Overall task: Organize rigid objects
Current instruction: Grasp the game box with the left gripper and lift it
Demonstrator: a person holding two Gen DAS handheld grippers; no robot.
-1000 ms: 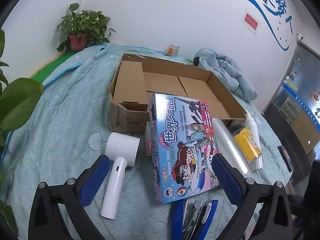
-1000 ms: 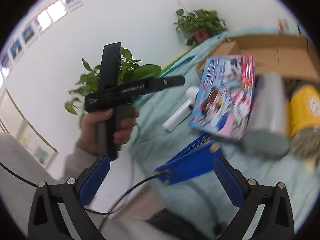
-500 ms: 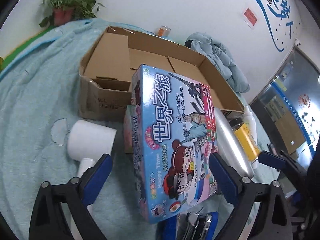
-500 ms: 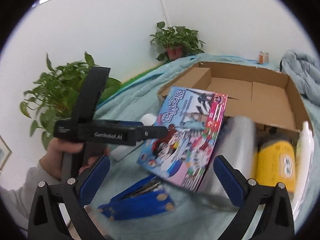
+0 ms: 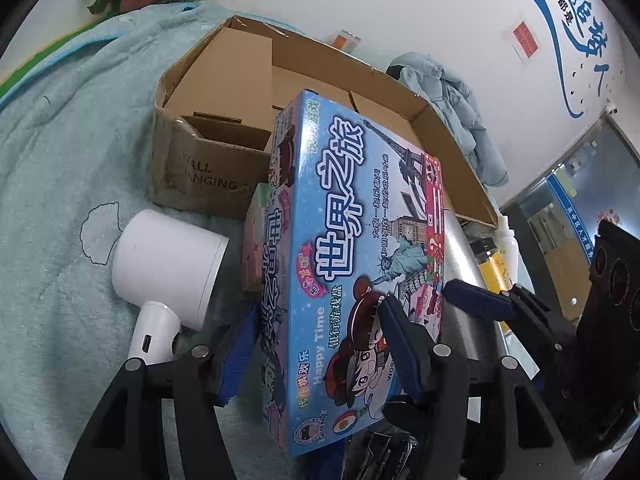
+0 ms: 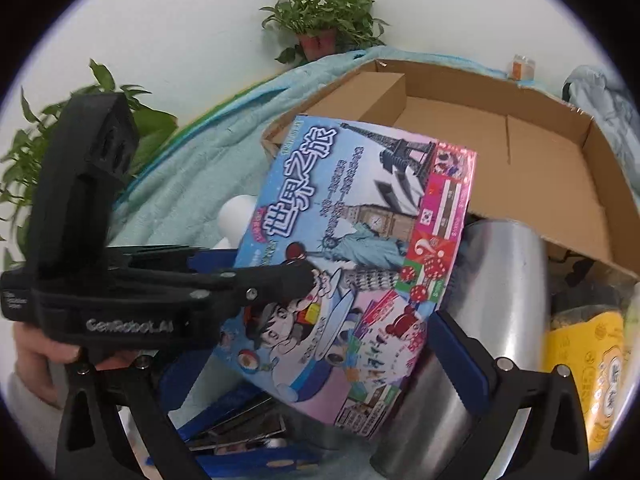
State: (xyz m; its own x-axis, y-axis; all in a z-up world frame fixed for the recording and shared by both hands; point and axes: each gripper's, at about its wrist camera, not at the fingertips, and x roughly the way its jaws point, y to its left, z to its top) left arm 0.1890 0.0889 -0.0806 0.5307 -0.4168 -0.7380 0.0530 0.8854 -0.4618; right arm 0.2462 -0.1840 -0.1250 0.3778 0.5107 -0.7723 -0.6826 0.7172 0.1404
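One board game box (image 5: pixel 352 240), one cardboard box (image 5: pixel 248 80), one hair dryer (image 5: pixel 168 272), two potted plants (image 6: pixel 324 20), one silver cylinder (image 6: pixel 492 280)

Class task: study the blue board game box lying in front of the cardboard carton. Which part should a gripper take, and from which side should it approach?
Grip the board game box across its thin near edge, coming from the near side and above. It is a broad, flat box with its lid face up, so only its thickness fits between two fingers. The left gripper is already closing there.

I read "Happy Time" on the blue game box (image 5: pixel 352 264), "GenRobot.AI" on the left hand-held gripper (image 6: pixel 256 280), and "WALL HANGING" on the cardboard box (image 5: pixel 208 176).
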